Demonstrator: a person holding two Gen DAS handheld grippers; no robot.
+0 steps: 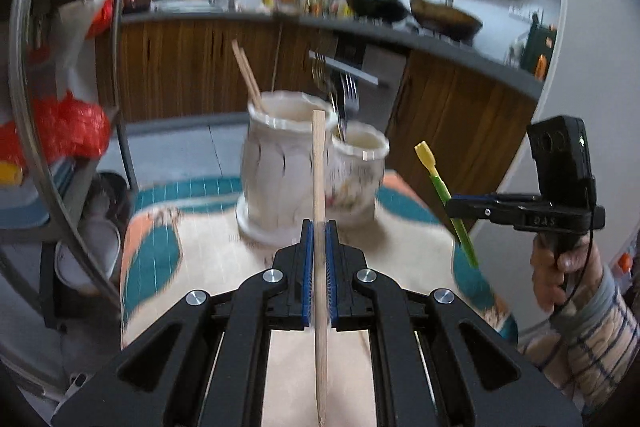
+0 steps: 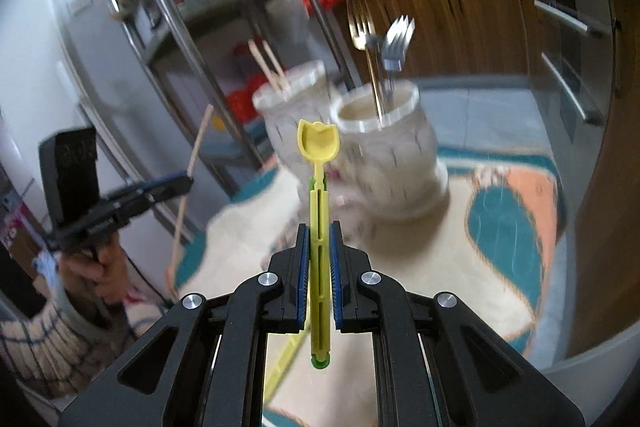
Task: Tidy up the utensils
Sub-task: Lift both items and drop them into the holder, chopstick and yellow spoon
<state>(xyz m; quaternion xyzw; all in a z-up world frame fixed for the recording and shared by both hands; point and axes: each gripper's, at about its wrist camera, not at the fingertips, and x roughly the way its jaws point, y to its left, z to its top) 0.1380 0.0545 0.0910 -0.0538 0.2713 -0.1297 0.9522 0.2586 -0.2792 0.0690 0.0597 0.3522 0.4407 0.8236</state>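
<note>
I have one utensil in each gripper, both lifted clear of the patterned mat [image 1: 160, 259] on the counter. My left gripper [image 1: 319, 227] is closed tight on a wooden chopstick [image 1: 319, 163], clamped about midway, its long axis running straight ahead along the fingers with the far tip up. My right gripper [image 2: 319, 231] is closed on a yellow-green spoon [image 2: 319, 147], held by the handle, bowl forward and raised, its axis also in line with the fingers.

The holder sits dead ahead of both, near but apart. It has two cups. The taller cup [image 1: 276, 155] already holds two chopsticks [image 1: 246, 73]; the shorter cup [image 1: 360, 167] holds forks [image 1: 346, 87]. From the left view the chopstick tip lines up over the seam between the cups, just right of the taller cup's mouth. My left hand seems the better placed for that cup; the right, off to the side, faces the shorter one.

I judge each utensil must tip upright before it drops in.
</note>
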